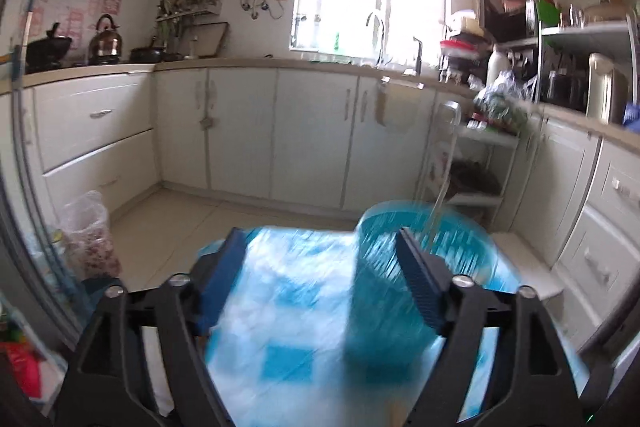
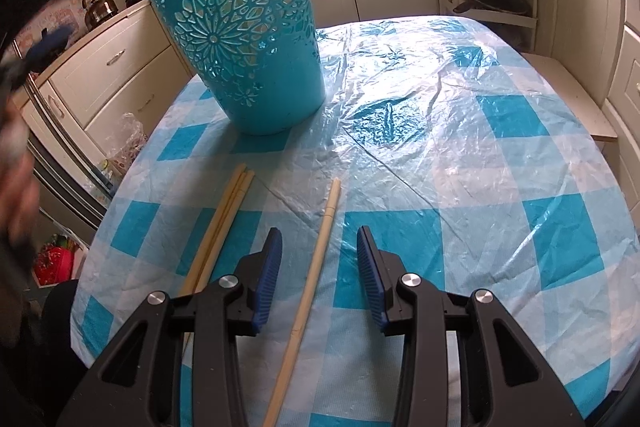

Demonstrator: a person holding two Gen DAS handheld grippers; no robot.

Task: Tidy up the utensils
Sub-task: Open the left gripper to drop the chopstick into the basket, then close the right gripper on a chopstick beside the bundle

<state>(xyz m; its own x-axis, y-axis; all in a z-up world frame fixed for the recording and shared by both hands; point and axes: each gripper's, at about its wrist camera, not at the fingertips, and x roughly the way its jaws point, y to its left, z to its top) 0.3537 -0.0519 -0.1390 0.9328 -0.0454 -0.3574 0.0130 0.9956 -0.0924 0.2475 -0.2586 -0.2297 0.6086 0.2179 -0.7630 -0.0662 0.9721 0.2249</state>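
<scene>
On the bench (image 2: 460, 115), the teal cutout bin (image 2: 244, 39) stands upright; a pale blurred stick (image 1: 442, 183) pokes from its mouth. My left tool (image 1: 320, 267) is released, empty. My right tool (image 2: 319, 259), unclenched, straddles one chopstick (image 2: 316, 267); a chopstick pair (image 2: 224, 223) lies just left.

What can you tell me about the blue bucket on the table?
The blue bucket looks like plastic, wider at the top than at the bottom, with flower and star shapes cut through its wall. It stands upright on the checked tablecloth, beyond the chopsticks. Neither tool touches it.
</scene>
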